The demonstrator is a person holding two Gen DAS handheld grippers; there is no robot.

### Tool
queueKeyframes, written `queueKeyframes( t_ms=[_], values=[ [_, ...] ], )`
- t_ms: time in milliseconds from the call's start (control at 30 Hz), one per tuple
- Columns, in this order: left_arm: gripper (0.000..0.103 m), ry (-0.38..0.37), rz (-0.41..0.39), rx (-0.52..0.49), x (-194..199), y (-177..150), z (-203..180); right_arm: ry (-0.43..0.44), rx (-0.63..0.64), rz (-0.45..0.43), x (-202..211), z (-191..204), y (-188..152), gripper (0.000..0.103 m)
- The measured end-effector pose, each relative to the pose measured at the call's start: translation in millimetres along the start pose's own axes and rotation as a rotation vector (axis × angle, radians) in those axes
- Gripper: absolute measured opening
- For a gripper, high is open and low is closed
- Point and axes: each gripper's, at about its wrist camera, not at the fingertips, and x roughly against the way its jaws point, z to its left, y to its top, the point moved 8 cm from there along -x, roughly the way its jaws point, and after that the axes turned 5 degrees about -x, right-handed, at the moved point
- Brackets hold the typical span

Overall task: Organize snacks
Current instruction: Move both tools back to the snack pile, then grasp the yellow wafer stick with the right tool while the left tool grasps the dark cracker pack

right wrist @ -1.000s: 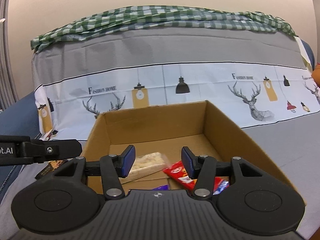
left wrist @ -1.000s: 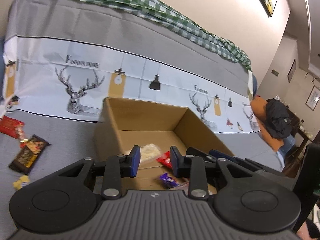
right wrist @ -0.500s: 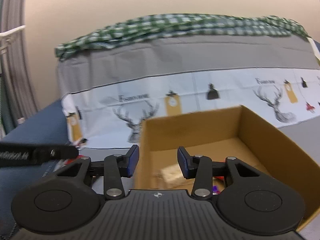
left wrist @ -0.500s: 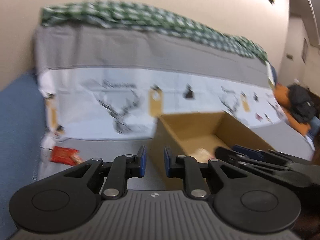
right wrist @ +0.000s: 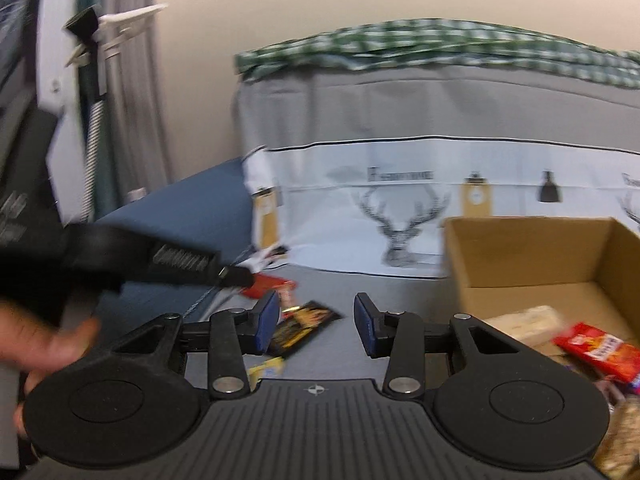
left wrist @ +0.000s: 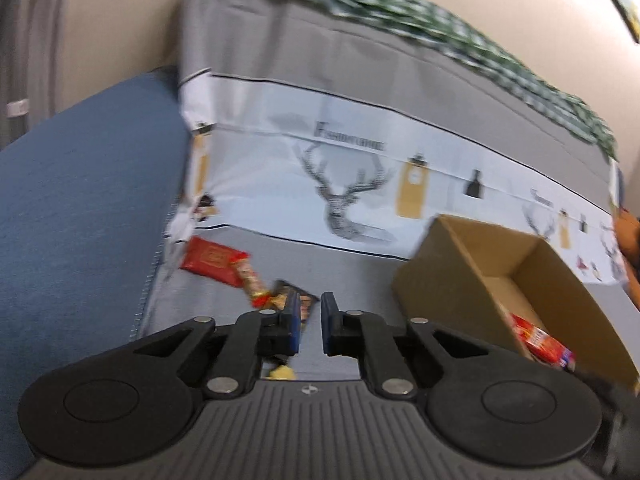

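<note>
Brown cardboard box (right wrist: 532, 256) sits on the grey sofa cover (left wrist: 360, 280), with a red packet (right wrist: 596, 350) and a pale bar (right wrist: 524, 324) inside. Loose snacks lie left of it: red pouch (left wrist: 210, 258), dark packet (right wrist: 304, 322), yellow sweet (right wrist: 266, 368). Left gripper (left wrist: 310, 326) is closed down, empty. Right gripper (right wrist: 316, 322) is part-open, holding nothing.

Left gripper (left wrist: 309, 326) points forward and down, blue pads nearly together, small gap visible, nothing between; jaws have just been closing. Right gripper (right wrist: 316, 324) held closer to level, jaws parted and empty, having narrowed slightly. Person's left hand (right wrist: 44, 350) blurred at frame's left edge, wrapped around left gripper's black body.
</note>
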Motion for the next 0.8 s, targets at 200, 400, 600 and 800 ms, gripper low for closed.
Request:
queueKeyframes(
  t_ms=[200, 400, 600, 800],
  values=[
    [0.009, 0.030, 0.012, 0.082, -0.8, -0.3, 20.5, 0.051, 0.053, 0.098, -27.7, 21.2, -31.2, 0.043],
    [0.009, 0.040, 0.044, 0.119, -6.6, -4.9, 32.0, 0.077, 0.030, 0.200, -58.5, 25.3, -58.2, 0.044],
    [0.009, 0.019, 0.102, 0.102, -27.2, -10.2, 27.9, 0.048, 0.022, 0.324, -87.3, 23.2, -86.0, 0.040],
    [0.019, 0.025, 0.158, -0.004, -72.0, -15.2, 13.0, 0.080, 0.020, 0.314, -83.1, 21.5, -84.9, 0.011]
  ],
)
